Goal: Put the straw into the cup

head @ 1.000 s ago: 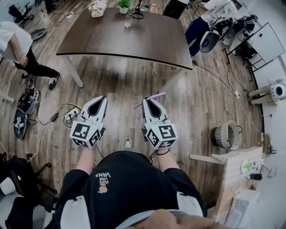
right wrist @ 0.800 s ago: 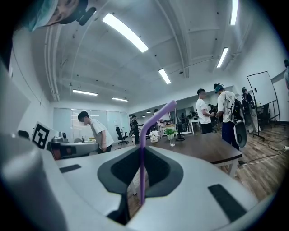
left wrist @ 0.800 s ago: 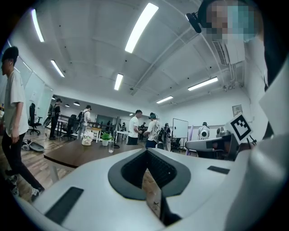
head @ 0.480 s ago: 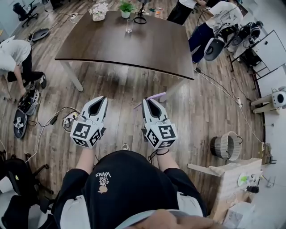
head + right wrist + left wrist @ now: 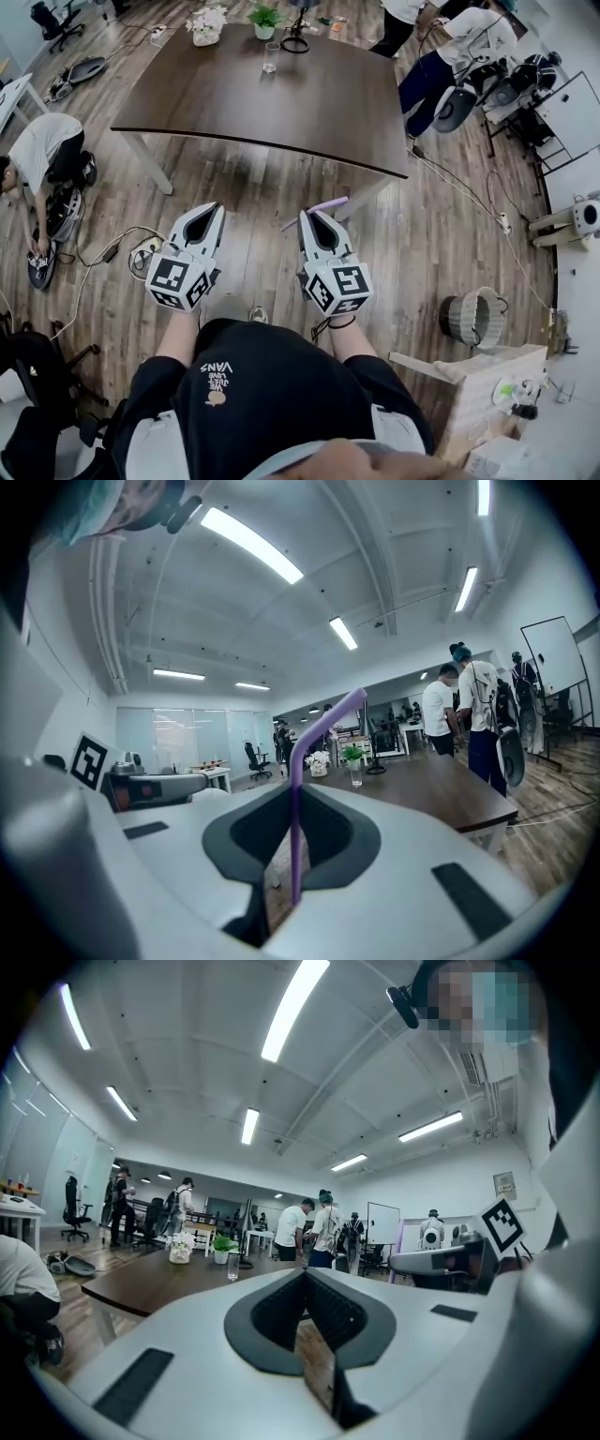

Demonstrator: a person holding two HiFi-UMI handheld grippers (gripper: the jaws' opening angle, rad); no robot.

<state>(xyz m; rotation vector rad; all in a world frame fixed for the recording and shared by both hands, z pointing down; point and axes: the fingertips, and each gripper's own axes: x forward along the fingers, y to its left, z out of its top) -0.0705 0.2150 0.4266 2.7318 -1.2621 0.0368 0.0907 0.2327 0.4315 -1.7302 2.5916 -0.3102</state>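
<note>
While a person (image 5: 42, 155) crouches on the wooden floor (image 5: 253, 192) at the far left, the one wearing the camera stands back from the long dark surface (image 5: 309, 103), both tools held out level, side by side and apart. The left gripper (image 5: 216, 208) has its jaws pressed together at the tips, with nothing caught between them. Beyond it, well apart from both tools, the clear cup (image 5: 271, 54) stands upright near the far edge of the surface. It is just beside a small green plant (image 5: 267, 15) and to the right of a pot of white flowers (image 5: 207, 21). The right gripper (image 5: 307, 215) has its jaws pinching the purple straw (image 5: 328, 202) low on its stem. The straw rises out of the jaws and bends over at the top toward the right. Further right, a woven basket (image 5: 473, 316) sits on the floor, and several people (image 5: 441, 56) stand or lean past the surface's far right corner.
</note>
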